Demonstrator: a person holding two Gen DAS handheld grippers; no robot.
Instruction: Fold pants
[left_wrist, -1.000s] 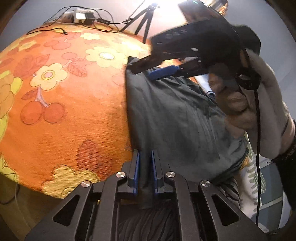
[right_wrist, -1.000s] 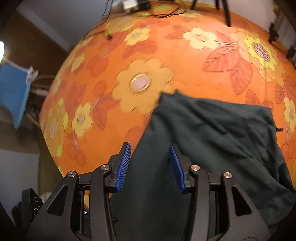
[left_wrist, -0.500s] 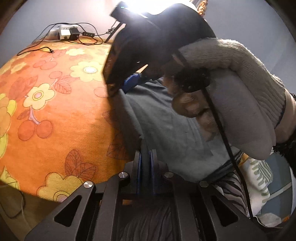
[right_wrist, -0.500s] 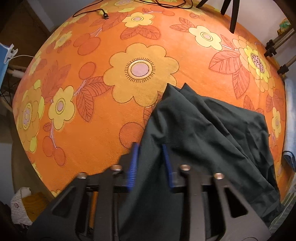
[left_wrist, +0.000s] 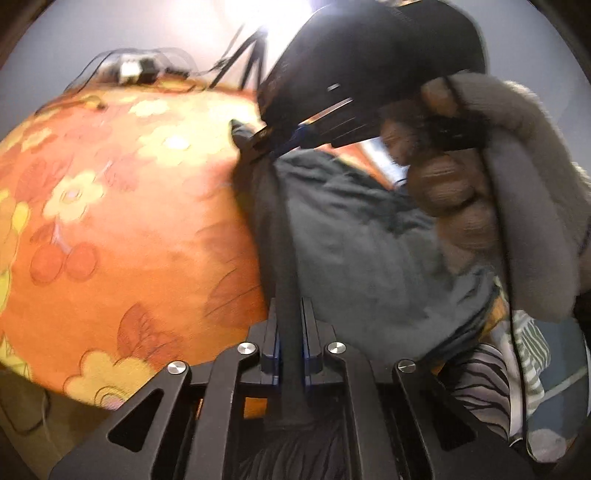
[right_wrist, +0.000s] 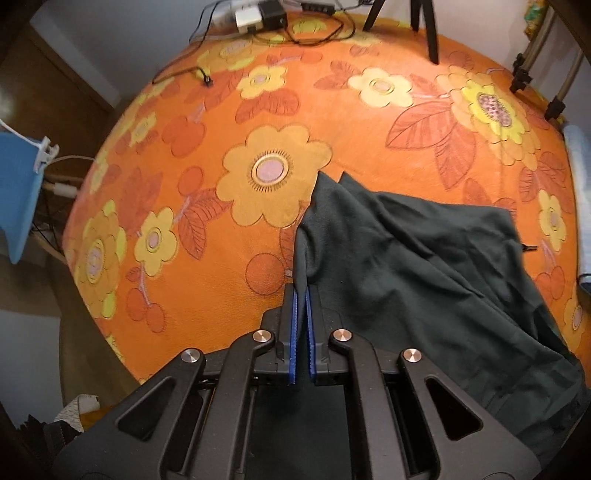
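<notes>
The right gripper (right_wrist: 301, 295) has just closed and now pinches the left edge of the dark pants (right_wrist: 417, 266), while the left gripper (left_wrist: 290, 332) is clamped on a taut ridge of the same cloth (left_wrist: 354, 236). The pants lie rumpled on the orange flowered blanket (right_wrist: 207, 155), near its front right part, so this looks like the lift that starts a fold; next, both grips would need to carry the held edge across together, keeping it taut and level
</notes>
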